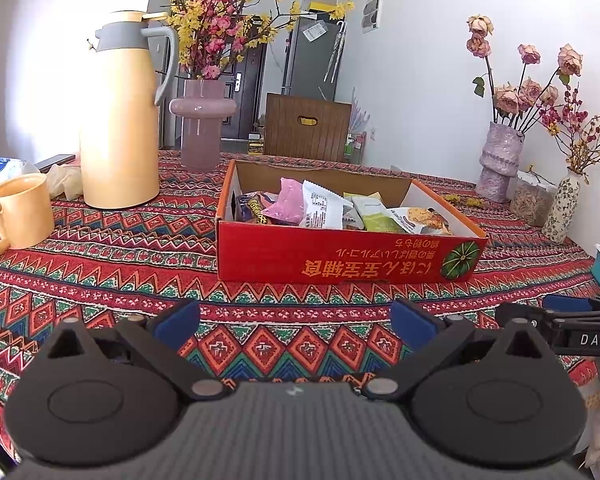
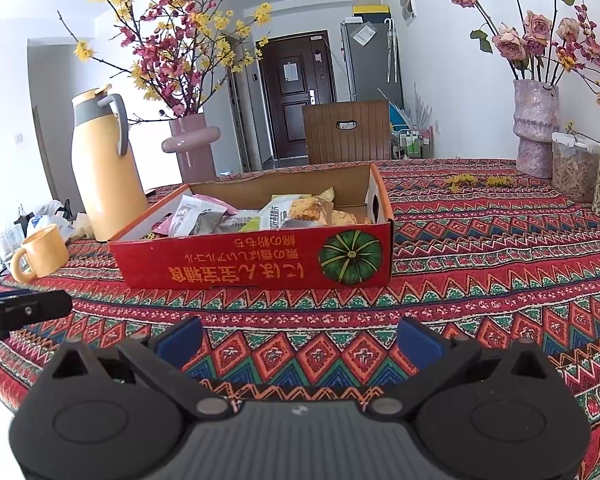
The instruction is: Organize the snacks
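Both tools hover empty before a box already full of snacks.

The left tool [image 1: 294, 322] and the right tool [image 2: 298, 338] each have their blue pads spread wide with nothing between them, low over the patterned desk [image 1: 100, 264]. The red cardboard box [image 1: 340, 256] sits at 12 o'clock in both wrist views, near but apart from the tools, holding a loose heap of snack packets [image 1: 324, 208]: I count about seven, though overlaps hide some. One box, one yellow jug [image 1: 118, 120] at 10 o'clock, one mug [image 1: 20, 210] at 9 o'clock, and three vases in view. The risks, as I judge them: a reach across the low front wall could shove the light box along the cloth, and a wide-open tool may pinch two crinkly packets at once or nudge the mug.
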{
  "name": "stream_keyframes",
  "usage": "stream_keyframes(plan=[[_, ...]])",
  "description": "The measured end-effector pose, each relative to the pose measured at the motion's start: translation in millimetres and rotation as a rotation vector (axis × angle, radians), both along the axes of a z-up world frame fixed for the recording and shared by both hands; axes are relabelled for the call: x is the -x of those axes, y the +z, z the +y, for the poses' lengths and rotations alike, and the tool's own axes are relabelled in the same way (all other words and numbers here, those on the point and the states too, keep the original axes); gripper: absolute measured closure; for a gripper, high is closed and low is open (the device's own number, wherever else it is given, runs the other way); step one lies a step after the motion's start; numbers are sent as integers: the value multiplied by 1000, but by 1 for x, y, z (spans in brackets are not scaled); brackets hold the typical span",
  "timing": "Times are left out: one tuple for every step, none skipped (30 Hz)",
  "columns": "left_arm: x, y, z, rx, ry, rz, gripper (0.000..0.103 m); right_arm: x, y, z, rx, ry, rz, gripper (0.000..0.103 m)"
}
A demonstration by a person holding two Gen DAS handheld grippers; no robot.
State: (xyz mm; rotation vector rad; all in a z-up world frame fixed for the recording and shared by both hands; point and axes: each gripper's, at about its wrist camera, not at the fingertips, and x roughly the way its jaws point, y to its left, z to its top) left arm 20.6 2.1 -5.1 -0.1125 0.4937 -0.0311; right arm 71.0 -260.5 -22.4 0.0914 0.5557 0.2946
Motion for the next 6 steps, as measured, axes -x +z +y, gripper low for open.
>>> stream_keyframes(plan=[[0,0,0,0,-1,-1,0,0,0,0,0,0,0,0],[0,0,0,-1,1,-2,0,0,0,0,0,0,0,0],[0,-1,0,-1,4,-3,0,0,0,0,0,1,1,0],[0,-1,0,0,4,-2,0,0,-2,1,1,2,3,0],[0,-1,0,2,3,-2,0,0,-3,1,1,2,5,0],[-1,-2,1,4,7,-3,0,-1,-4,1,1,1,6,0]])
